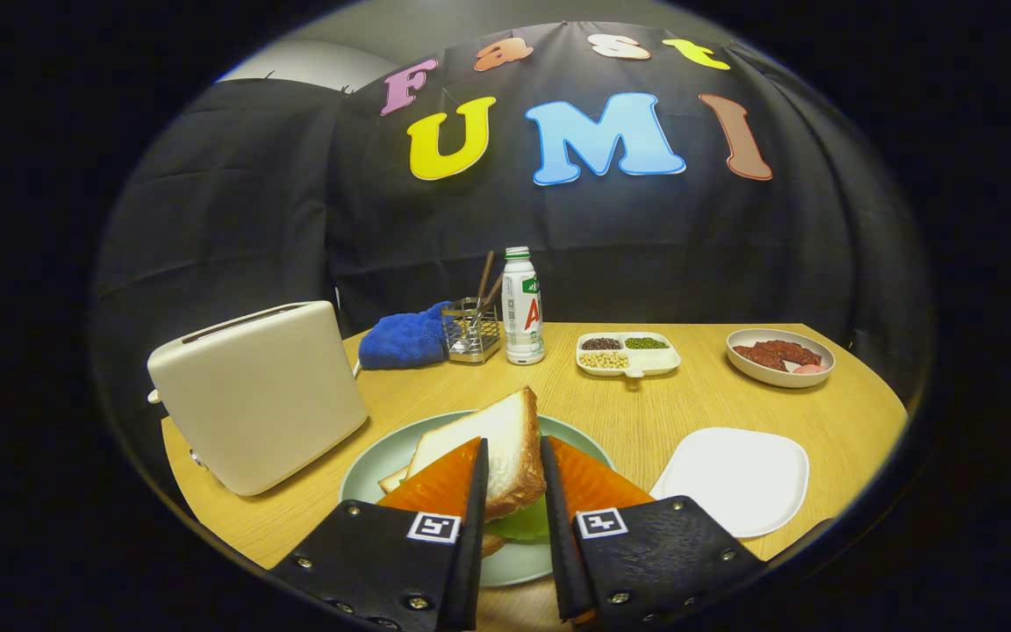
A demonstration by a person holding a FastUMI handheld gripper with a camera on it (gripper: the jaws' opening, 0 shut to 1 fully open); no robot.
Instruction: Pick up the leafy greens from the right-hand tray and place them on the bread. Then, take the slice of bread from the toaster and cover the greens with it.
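Observation:
My gripper [512, 449] is shut on a slice of white bread [497, 434], which stands tilted between the two fingers with its crust edge down. Just below it, leafy greens [527, 525] lie on another slice of bread [393, 479] on the pale green plate [365, 465]. The held slice hangs over the greens, and whether it touches them I cannot tell. The cream toaster [255, 391] stands left of the plate, its slot on top. To the right of the fingers lies the white tray [734, 478], bare.
Along the back of the wooden table sit a blue cloth [405, 341], a wire utensil holder [472, 332], a white bottle [523, 307], a divided dish of beans [628, 353] and a bowl of red meat [779, 355].

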